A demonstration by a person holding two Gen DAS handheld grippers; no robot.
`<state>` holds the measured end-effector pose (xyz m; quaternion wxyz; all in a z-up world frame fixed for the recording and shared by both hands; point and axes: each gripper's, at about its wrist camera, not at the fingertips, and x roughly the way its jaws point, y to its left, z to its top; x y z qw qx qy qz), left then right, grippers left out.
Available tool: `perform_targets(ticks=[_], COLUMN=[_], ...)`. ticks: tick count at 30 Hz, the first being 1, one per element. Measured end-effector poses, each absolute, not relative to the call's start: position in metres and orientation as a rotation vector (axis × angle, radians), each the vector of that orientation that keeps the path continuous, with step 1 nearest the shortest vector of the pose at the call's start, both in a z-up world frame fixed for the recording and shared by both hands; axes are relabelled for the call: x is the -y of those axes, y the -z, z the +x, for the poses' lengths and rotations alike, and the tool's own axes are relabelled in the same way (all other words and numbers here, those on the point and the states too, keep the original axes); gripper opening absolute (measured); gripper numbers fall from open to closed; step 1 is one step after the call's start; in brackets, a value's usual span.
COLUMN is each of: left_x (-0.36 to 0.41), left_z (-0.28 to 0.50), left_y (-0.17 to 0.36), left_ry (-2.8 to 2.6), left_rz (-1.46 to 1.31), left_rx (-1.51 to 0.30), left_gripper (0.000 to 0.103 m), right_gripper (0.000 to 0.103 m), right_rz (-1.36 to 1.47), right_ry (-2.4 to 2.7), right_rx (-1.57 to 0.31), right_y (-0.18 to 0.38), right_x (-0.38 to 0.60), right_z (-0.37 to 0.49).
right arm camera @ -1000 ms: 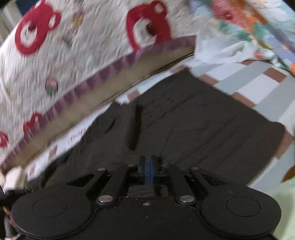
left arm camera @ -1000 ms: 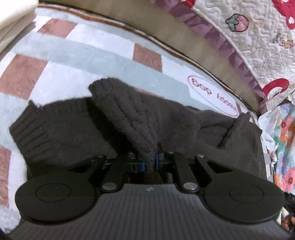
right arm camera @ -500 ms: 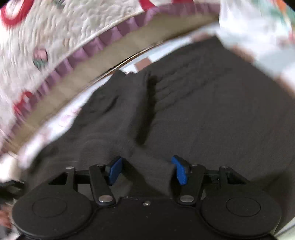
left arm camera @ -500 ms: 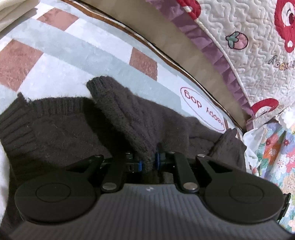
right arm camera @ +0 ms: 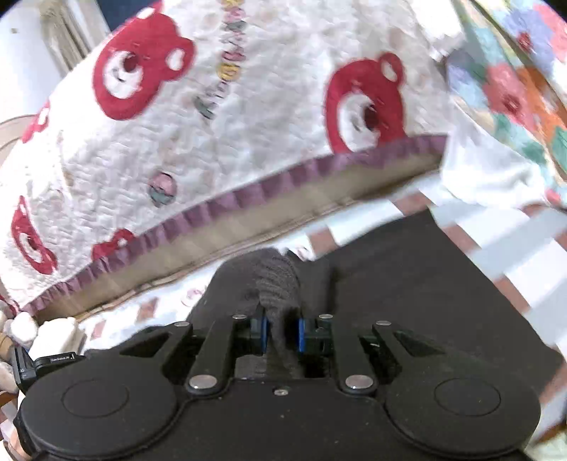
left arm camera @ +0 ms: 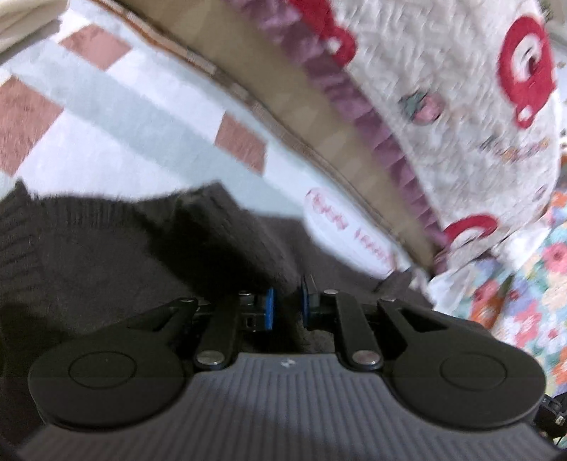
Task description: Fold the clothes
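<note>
A dark brown knitted sweater [left arm camera: 106, 269] lies spread on a checked blanket [left arm camera: 106, 117] of white, grey and pink squares. My left gripper [left arm camera: 286, 308] is shut on a fold of the sweater, and the knit runs up from between its blue pads. In the right wrist view the same sweater [right arm camera: 407, 294] covers the lower right. My right gripper [right arm camera: 281, 333] is shut on a bunched ridge of the knit [right arm camera: 274, 280], which stands up between the blue pads. Both views are blurred by motion.
A quilted cover with red bear prints and a purple frill [right arm camera: 248, 142] rises behind the sweater, seen also as the quilted cover [left arm camera: 460, 106] in the left view. Floral fabric [left arm camera: 524, 283] lies at the right. A cream folded cloth [left arm camera: 21, 21] sits at the top left.
My right gripper went from open around a fold of the sweater to shut on it and has lifted. My left gripper kept its hold and swung, so the view shifted right.
</note>
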<state>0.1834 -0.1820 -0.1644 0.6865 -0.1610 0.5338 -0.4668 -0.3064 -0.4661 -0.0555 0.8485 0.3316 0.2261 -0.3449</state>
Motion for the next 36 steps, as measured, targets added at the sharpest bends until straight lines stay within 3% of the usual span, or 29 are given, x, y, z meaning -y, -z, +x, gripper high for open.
perform_targets(ticks=[6, 11, 15, 17, 19, 22, 31, 36], left_x=[0.192, 0.172, 0.164, 0.155, 0.142, 0.119, 0.097, 0.098], left_z=[0.173, 0.186, 0.195, 0.198, 0.198, 0.2, 0.21, 0.216], left_y=[0.164, 0.152, 0.148, 0.143, 0.133, 0.123, 0.134, 0.139], left_ry=[0.98, 0.934, 0.872, 0.809, 0.768, 0.75, 0.688, 0.717], left_rz=[-0.136, -0.277, -0.201, -0.143, -0.083, -0.093, -0.074, -0.015], left_rx=[-1.117, -1.098, -1.154, -1.147, -1.097, -1.059, -1.119, -1.123], left_gripper=[0.013, 0.014, 0.025, 0.033, 0.037, 0.053, 0.054, 0.055], right_gripper=[0.019, 0.018, 0.019, 0.027, 0.048, 0.05, 0.055, 0.056], right_rz=[0.67, 0.634, 0.594, 0.586, 0.564, 0.519, 0.277, 0.272], right_ry=[0.925, 0.931, 0.969, 0.981, 0.974, 1.001, 0.871, 0.622], right_rx=[-0.782, -0.775, -0.873, -0.946, -0.935, -0.941, -0.778, -0.805], right_y=[0.131, 0.113, 0.114, 0.126, 0.139, 0.149, 0.103, 0.112], right_x=[0.472, 0.474, 0.478, 0.475, 0.47, 0.463, 0.427, 0.389], right_z=[-0.283, -0.285, -0.281, -0.279, -0.28, -0.28, -0.234, -0.183])
